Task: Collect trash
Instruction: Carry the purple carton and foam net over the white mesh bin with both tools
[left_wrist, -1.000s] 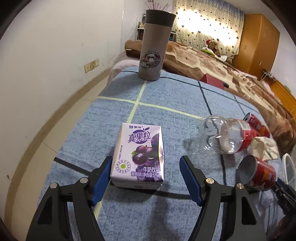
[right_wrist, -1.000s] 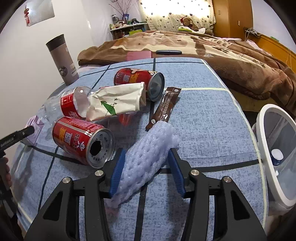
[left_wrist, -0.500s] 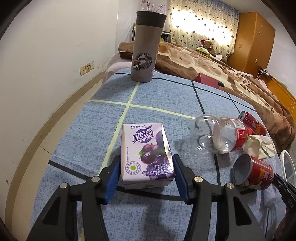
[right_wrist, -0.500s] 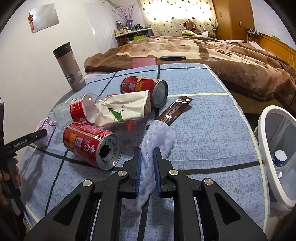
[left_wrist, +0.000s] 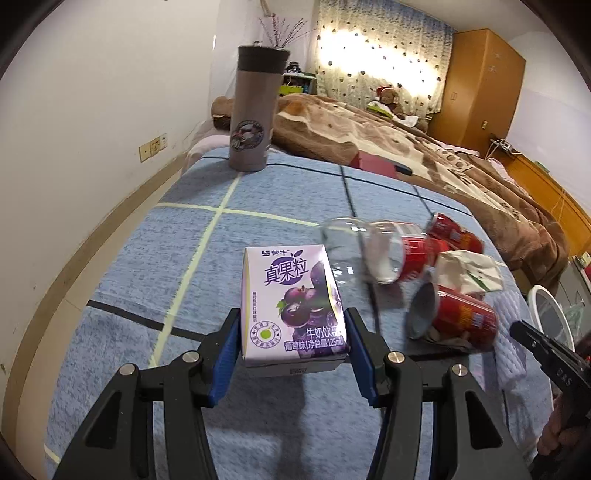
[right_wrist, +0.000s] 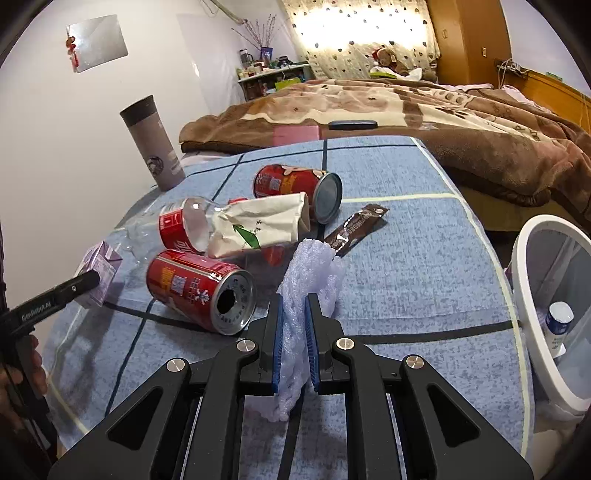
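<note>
The purple milk carton (left_wrist: 291, 306) sits clamped between the blue pads of the left claw (left_wrist: 293, 345), its lower sides pressed on both flanks, above the blue checked cloth of the desk (left_wrist: 258, 188). In the right wrist view the same carton shows at the far left edge of the desk. The right claw (right_wrist: 294, 334) is squeezed together on a roll of lilac foam wrap (right_wrist: 314, 266), which bulges out ahead of the pads and hangs below them.

Just beside the foam wrap lies a red can (right_wrist: 199, 288) on its side, its opened end facing the camera. Behind it lie a crumpled white paper bag (right_wrist: 258, 225), a clear plastic bottle (right_wrist: 181, 225) with a red label, and a second red can (right_wrist: 295, 182), all close together. A brown sachet (right_wrist: 356, 227) lies flat near the foam's far end. A grey tumbler (left_wrist: 255, 110) stands upright at the far corner. At the desk's right edge stands a white-rimmed bin (right_wrist: 524, 258) holding a small bottle (right_wrist: 557, 321).
</note>
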